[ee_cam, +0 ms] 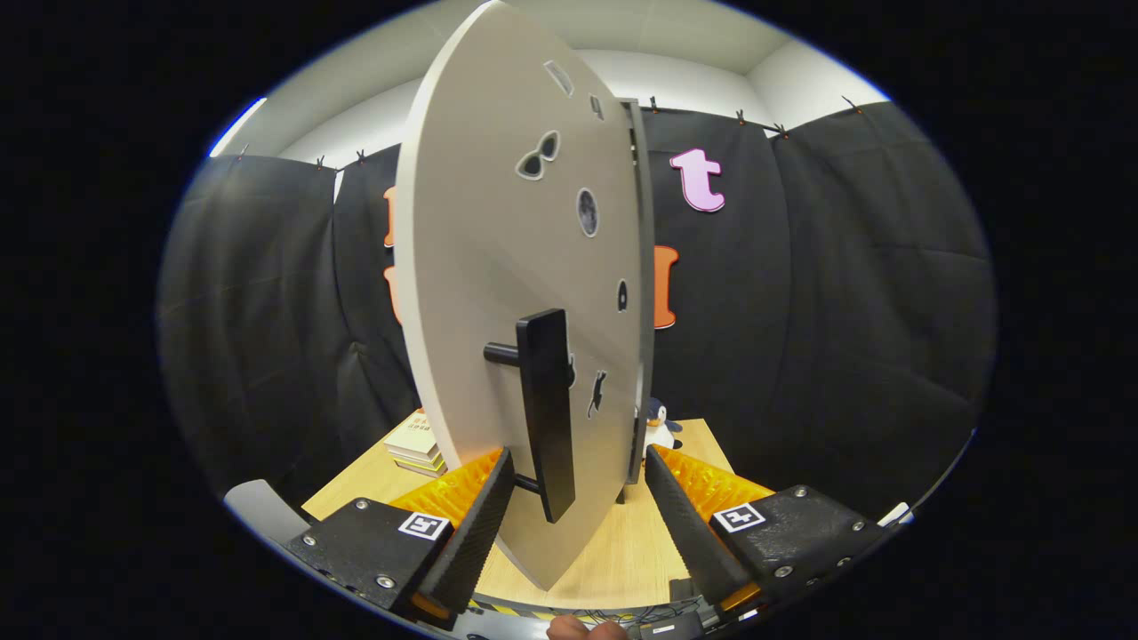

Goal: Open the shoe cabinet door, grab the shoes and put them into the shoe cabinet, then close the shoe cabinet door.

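With its fingers spread apart, the gripper (578, 507) straddles the pale grey shoe cabinet door's (498, 293) black bar handle (547, 409) at twelve o'clock, risking a one-sided, slipping clamp.

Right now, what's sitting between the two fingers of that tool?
In the gripper view, the open tool straddles the cabinet door, seen nearly edge-on, with its black bar handle in the gap. Neither finger visibly presses on the door or handle.
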A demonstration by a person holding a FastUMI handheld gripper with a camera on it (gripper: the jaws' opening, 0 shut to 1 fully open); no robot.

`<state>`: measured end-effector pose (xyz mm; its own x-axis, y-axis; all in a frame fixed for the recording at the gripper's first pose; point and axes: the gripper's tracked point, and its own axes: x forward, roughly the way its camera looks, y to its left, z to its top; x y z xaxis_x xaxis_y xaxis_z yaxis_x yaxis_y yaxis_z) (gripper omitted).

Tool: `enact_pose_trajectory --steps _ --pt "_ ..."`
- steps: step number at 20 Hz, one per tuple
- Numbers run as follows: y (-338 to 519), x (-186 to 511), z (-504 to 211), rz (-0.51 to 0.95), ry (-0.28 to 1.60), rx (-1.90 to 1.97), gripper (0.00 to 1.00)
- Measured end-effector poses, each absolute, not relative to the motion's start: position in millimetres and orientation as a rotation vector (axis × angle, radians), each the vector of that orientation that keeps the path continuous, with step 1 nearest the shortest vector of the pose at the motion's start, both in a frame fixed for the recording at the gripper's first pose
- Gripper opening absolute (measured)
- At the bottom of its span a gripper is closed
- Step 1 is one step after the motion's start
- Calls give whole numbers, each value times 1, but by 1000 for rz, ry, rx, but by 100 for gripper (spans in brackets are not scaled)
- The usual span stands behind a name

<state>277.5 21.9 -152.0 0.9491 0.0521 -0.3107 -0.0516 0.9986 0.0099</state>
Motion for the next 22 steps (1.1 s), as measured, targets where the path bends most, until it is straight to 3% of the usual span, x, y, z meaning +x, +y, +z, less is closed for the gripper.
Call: enact_pose_trajectory --steps 22 --pt "165 398 -165 63 326 -48 97"
